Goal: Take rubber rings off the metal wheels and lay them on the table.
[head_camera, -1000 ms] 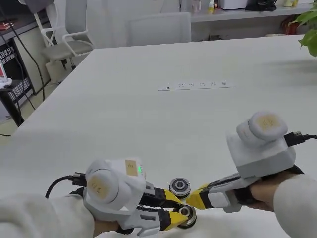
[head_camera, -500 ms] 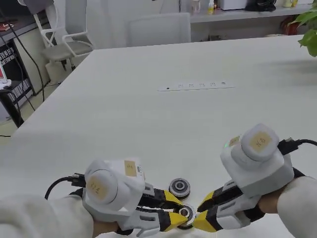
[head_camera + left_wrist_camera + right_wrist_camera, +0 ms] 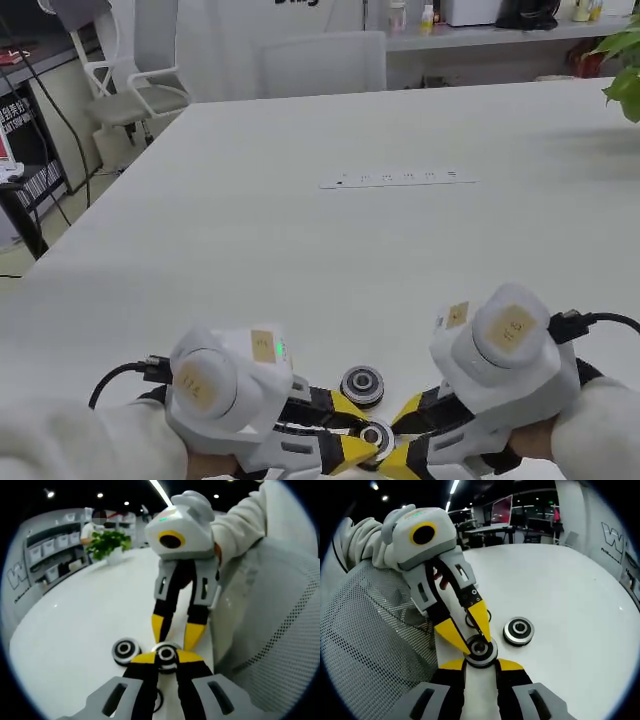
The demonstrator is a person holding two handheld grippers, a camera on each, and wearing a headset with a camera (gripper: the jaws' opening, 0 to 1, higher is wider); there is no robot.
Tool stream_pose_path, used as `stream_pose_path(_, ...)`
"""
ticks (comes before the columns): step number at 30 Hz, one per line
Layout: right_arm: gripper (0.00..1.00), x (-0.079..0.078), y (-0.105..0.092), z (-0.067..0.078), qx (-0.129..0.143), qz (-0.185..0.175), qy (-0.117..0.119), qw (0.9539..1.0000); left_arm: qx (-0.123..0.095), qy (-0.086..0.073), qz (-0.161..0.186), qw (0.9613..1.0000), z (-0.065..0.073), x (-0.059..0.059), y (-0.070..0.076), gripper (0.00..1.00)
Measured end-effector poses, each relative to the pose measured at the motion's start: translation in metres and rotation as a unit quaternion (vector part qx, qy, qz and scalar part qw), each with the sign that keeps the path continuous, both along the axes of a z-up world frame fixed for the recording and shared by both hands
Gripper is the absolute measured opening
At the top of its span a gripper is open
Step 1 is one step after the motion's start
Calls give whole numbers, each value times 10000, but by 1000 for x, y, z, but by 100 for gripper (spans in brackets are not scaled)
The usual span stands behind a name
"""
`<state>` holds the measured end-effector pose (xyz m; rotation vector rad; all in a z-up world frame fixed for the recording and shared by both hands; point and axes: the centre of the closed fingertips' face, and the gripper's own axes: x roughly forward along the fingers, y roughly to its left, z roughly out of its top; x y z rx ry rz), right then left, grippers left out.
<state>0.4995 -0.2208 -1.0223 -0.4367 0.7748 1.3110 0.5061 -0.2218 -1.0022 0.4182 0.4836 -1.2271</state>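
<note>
L gripper clamps wheel. R gripper meets it tip-to-tip, jaws flanking rim; I can't tell if gripping.

Head cam looks down; L & R cams face each other, close, sharing wheel.

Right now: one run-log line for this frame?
left gripper: shut on held wheel | right gripper: jaws at same wheel, grip unclear | second wheel: lying on table
</note>
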Motion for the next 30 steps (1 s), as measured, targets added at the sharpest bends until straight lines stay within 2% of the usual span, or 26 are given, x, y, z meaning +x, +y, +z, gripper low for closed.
stream_pose_path(4,20,-1,0,0,-33,93,-69,9999,-5,6,4,10000,0,0,0,14)
stream_pose_path(15,12,-1,-4,0,-82,143,-56,9998,-28,33,51,10000,0,0,1,14)
stream_pose_path(16,6,0,-6,-2,-160,148,-108,9997,-24,30,53,10000,0,0,2,14)
stream_pose_path(17,1,4,-6,-1,-152,374,-439,9982,-21,32,60,10000,0,1,2,14)
stream_pose_path(18,0,4,-4,0,-72,273,-350,9990,-36,49,68,10000,0,0,2,14)
stream_pose_path(19,0,3,-6,-1,-127,132,-177,9997,-32,37,64,10000,0,0,2,14)
stream_pose_path(21,0,3,-6,-1,-134,195,-240,9994,-32,41,71,10000,0,1,2,14)
stream_pose_path(24,0,4,-7,-1,-154,104,-194,9996,-32,43,71,10000,0,1,2,14)
stream_pose_path(26,0,5,-8,-1,-217,-106,-21,9997,-32,43,73,10000,0,1,2,14)
stream_pose_path(28,0,5,-8,-1,-201,-154,23,9997,-30,42,76,10000,0,1,2,14)
stream_pose_path(30,0,5,-9,-1,-151,-457,330,9983,-29,43,78,10000,0,1,2,14)
